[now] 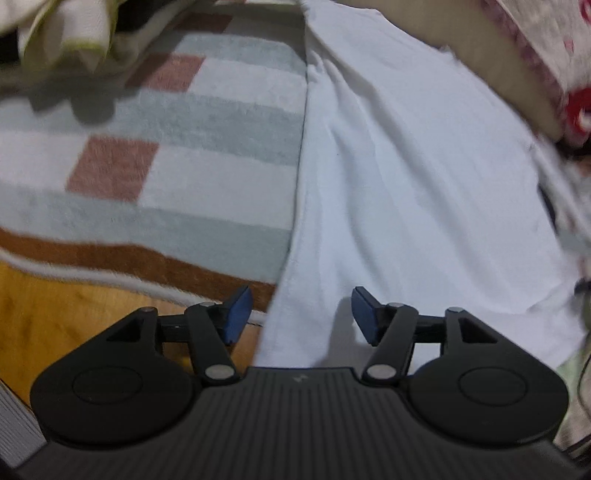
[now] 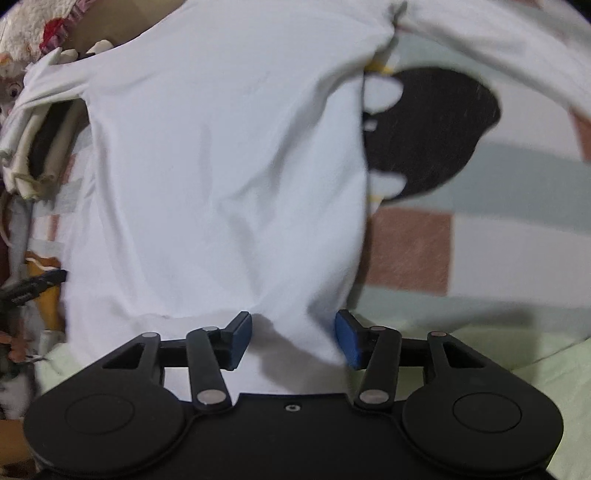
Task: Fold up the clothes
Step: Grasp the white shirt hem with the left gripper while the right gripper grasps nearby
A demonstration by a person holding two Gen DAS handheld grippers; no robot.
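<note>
Across the bed, left wrist view: a white T-shirt (image 1: 406, 177) lies spread over a blanket (image 1: 184, 155) checked in pale green, white and pink, with a brown band along its near edge.
Left gripper (image 1: 301, 314): its jaws stand partly apart, blue pads (image 1: 236, 314) facing each other, and nothing is pinched between them.
Shirt against left gripper: the garment's near corner runs down into the gap between the fingers and under the right-hand finger; the left-hand pad sits just beside the shirt's long straight edge, over the blanket's border and a yellow sheet (image 1: 55, 325). Whether a pad touches the cloth cannot be told.
Far side, left view: a pile of pale cloth (image 1: 70, 29) lies at the top left, and a pink and red patterned fabric (image 1: 535, 48) at the top right, both blurred.
Right wrist view: the white T-shirt (image 2: 221, 166) fills the middle, a sleeve stretching to the upper right over the blanket (image 2: 498, 240) and a black shape (image 2: 432, 136) lying on it.
Right gripper (image 2: 293, 339): jaws partly open, holding nothing.
Shirt against right gripper: the hem lies between the two blue pads (image 2: 347, 343) and just ahead of them, creased but not clamped.
Left edge, right view: folded cream cloth (image 2: 33, 147) lies beside the shirt.
</note>
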